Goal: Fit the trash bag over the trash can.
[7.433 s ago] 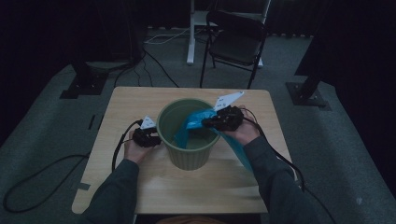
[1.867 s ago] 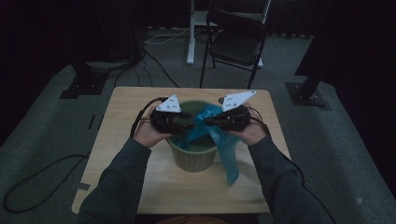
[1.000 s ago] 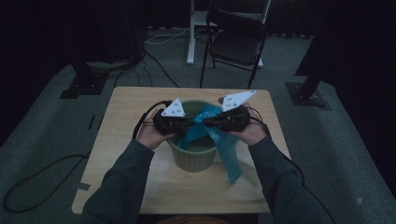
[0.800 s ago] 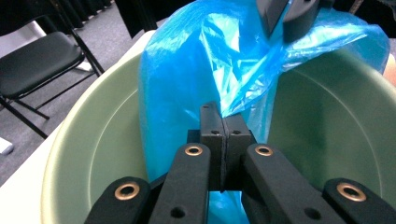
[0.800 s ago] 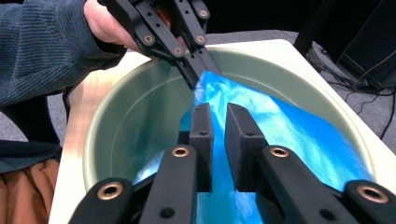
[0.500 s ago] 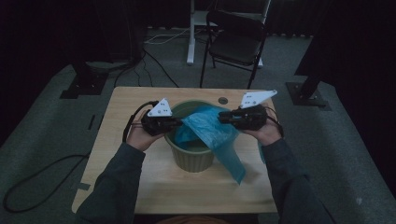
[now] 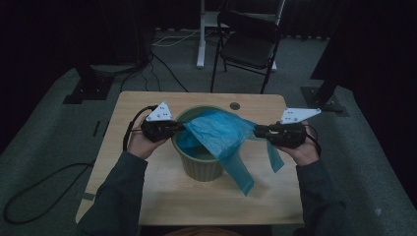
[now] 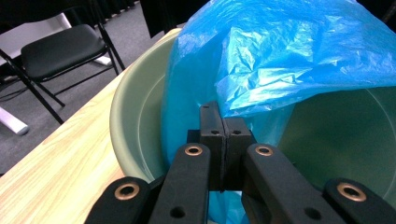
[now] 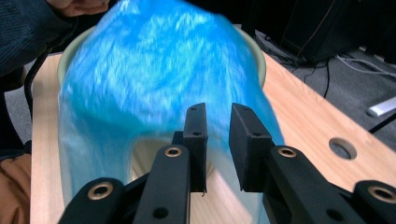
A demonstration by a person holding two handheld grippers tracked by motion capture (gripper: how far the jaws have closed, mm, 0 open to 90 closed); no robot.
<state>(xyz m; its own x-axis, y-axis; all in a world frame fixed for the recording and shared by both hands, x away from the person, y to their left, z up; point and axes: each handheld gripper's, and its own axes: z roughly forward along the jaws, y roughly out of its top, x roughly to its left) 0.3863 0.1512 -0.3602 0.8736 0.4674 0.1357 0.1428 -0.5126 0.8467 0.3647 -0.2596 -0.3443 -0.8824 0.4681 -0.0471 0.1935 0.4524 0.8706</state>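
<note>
A wooden table point(image 7: 162, 196) fills the lower middle of the high view. At its centre stands a green bin point(image 7: 201, 167), a blue bag point(image 7: 221, 132) draped across its rim. The left gripper point(image 7: 172, 129), jaws pressed together, pinches the bag's left edge; the right gripper point(image 7: 260, 132), jaws narrowly parted, has bag between them at centre right.

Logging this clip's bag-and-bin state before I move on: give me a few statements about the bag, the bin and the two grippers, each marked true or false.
1. The left gripper has its jaws closed on the blue bag. True.
2. The green bin lies tipped on its side. False: it stands upright on the wooden table.
3. The right gripper has its jaws pressed fully together. False: a gap shows between them.
4. Part of the bag hangs outside the bin, over its near-right rim. True.
5. A black chair stands beyond the table. True.
</note>
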